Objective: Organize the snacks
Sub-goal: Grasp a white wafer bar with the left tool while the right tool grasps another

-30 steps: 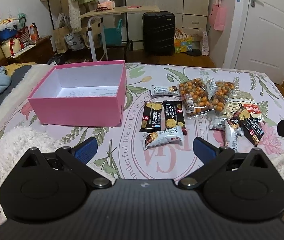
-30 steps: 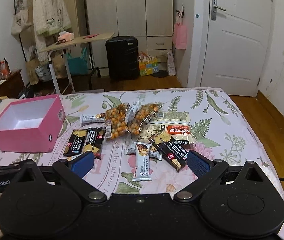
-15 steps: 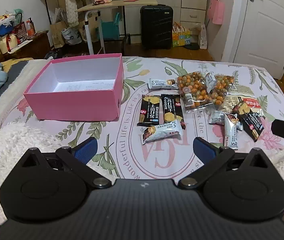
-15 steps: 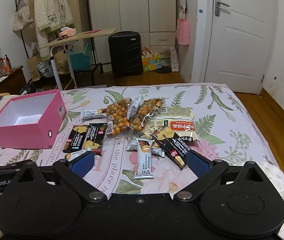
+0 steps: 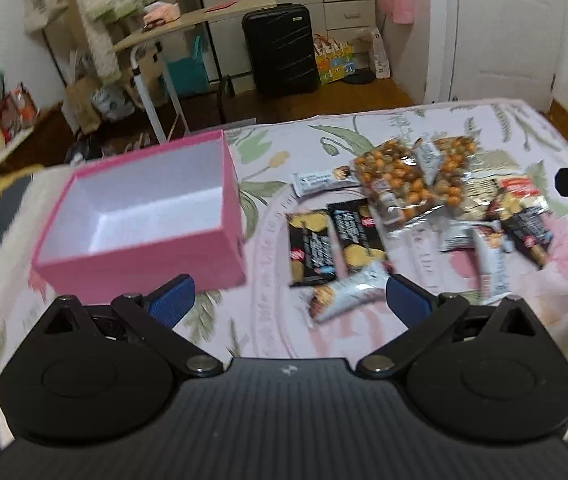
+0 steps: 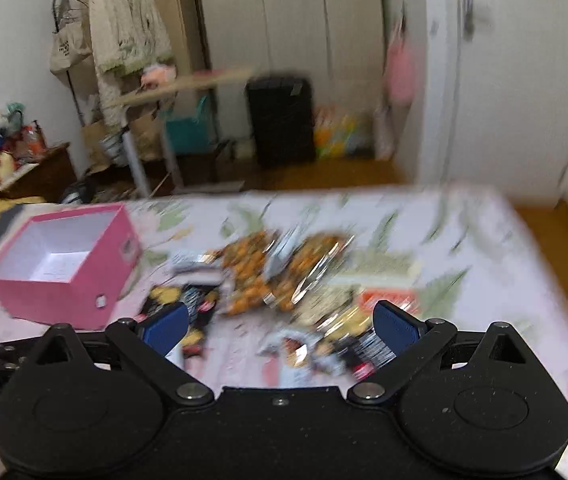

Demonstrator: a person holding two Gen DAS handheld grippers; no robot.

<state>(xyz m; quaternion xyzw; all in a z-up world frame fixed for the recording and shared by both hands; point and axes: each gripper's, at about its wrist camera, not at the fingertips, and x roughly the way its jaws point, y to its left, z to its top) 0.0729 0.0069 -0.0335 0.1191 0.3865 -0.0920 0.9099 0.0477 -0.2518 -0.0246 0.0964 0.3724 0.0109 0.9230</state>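
An open pink box (image 5: 227,200) with a white inside stands on the floral bedsheet at the left; it also shows in the right wrist view (image 6: 63,304). Right of it lie several snack packs: two clear bags of orange nuts (image 5: 400,184), two black packs (image 5: 336,240), a white bar (image 5: 348,294) and more packs at the right (image 5: 524,224). My left gripper (image 5: 290,298) is open and empty, above the sheet in front of the white bar. My right gripper (image 6: 279,326) is open and empty, above the blurred snack pile (image 6: 279,276).
Beyond the bed's far edge are a black suitcase (image 5: 279,48), a folding table (image 5: 187,24), a clothes rack with a coat (image 6: 127,40) and a white door (image 5: 504,20). Wooden floor lies to the right of the bed (image 6: 556,232).
Both grippers have moved forward towards the snacks and the box, which look larger and nearer. Both views are now motion-blurred. The jaws stay open.
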